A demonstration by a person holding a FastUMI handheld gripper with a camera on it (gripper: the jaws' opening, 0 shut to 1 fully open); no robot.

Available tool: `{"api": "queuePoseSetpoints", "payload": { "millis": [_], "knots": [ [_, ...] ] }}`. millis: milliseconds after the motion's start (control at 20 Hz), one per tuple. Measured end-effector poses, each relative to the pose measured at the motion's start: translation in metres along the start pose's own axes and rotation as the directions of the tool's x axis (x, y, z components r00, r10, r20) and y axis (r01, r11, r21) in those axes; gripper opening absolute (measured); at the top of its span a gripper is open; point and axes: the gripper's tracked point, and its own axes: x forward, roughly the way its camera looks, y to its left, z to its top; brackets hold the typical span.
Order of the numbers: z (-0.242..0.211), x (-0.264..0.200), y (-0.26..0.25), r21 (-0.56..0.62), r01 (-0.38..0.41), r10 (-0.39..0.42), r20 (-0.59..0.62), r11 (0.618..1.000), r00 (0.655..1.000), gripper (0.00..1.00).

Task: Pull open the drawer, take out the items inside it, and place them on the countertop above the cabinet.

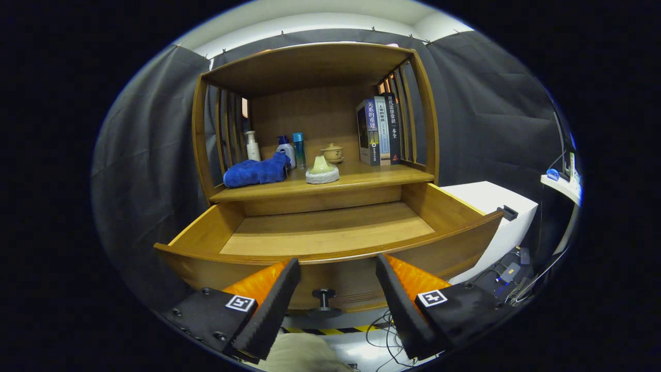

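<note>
Gripper (338, 297) of mine hangs wide apart with nothing between its two fingers (268, 305), the dark foam pads facing each other across a broad gap. Just ahead of them, and set in that gap, I see the drawer's small dark knob (324, 297) on the curved front panel; neither finger touches it. Beyond the fingertips the drawer (330, 232) stands pulled well out of the cabinet, and I look down onto its bare wooden floor and side walls. Above the drawer runs the worktop (372, 178) of the cabinet, and on it I can pick out a crumpled blue cloth (256, 171) toward the left, and just beside it a pale cone-shaped piece resting on a round white base (322, 171). Behind these, near the back panel, stand a white pump bottle (252, 145), a white bottle with a blue top (285, 150) and a slim blue bottle (299, 150), then a small lidded ceramic cup (332, 153), and to the right a few upright books (379, 130) against the slatted side. A wooden hood (310, 64) closes over the shelf. Black cloth walls surround the cabinet, a white box (496, 206) sits to its right with cables (508, 279) on the floor near it, and yellow-black tape (330, 329) crosses the floor below the drawer front
</note>
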Motion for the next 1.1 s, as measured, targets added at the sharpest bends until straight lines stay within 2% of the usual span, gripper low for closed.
{"api": "queuePoseSetpoints", "payload": {
  "millis": [150,500,1100],
  "knots": [
    [0.002,0.004,0.001,-0.024,-0.003,0.003,0.007,1.0,1.0,0.99],
    [0.012,0.028,0.001,-0.001,-0.006,0.006,0.011,1.0,1.0,0.98],
    [0.041,0.1,0.007,0.009,-0.001,0.001,0.003,1.0,1.0,0.98]
  ]
}}
